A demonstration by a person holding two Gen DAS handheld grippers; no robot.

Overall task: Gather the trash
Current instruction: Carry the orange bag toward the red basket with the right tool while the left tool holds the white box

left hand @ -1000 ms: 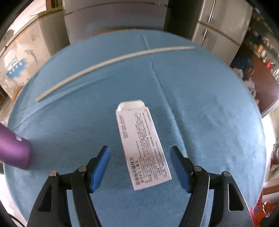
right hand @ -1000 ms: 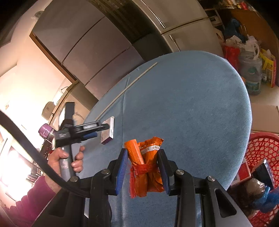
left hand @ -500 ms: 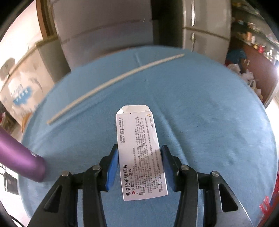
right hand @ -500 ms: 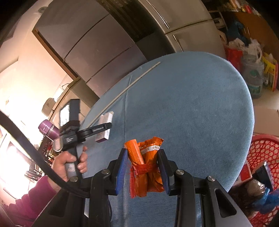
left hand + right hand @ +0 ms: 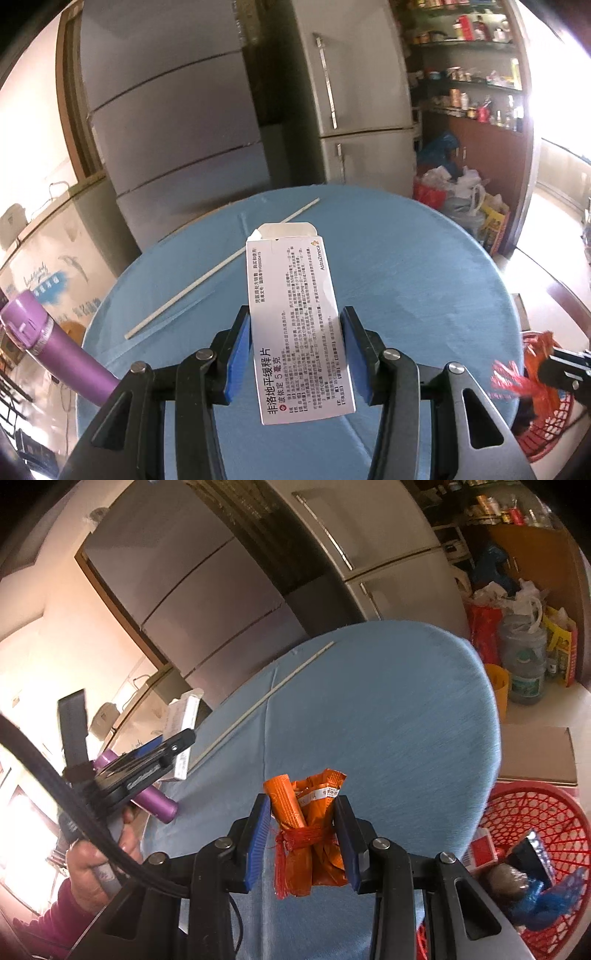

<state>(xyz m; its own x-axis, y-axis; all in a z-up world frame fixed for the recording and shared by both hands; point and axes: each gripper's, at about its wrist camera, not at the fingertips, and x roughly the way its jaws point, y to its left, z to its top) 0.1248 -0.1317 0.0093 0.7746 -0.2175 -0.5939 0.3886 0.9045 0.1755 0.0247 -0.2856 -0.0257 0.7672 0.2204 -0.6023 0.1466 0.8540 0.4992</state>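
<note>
Two pieces of trash are in your grip: your left gripper (image 5: 295, 347) clenches a flat white cardboard medicine box (image 5: 297, 321), lifted above the round blue-clothed table (image 5: 424, 280); your right gripper (image 5: 303, 834) pinches a crinkled orange wrapper bundle (image 5: 310, 834) tied with red netting. Far behind lies a thin white stick (image 5: 218, 267); a red mesh basket (image 5: 546, 812) sits near right, a purple bottle (image 5: 55, 354) left.

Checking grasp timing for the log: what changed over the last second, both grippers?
The left gripper went from open around the white medicine box lying on the blue table to shut on it, then lifted it clear; the right wrist view shows the box in the air. Unchanged: the right gripper clamps the orange wrapper bundle; the white stick, purple bottle and red basket stay put.
</note>
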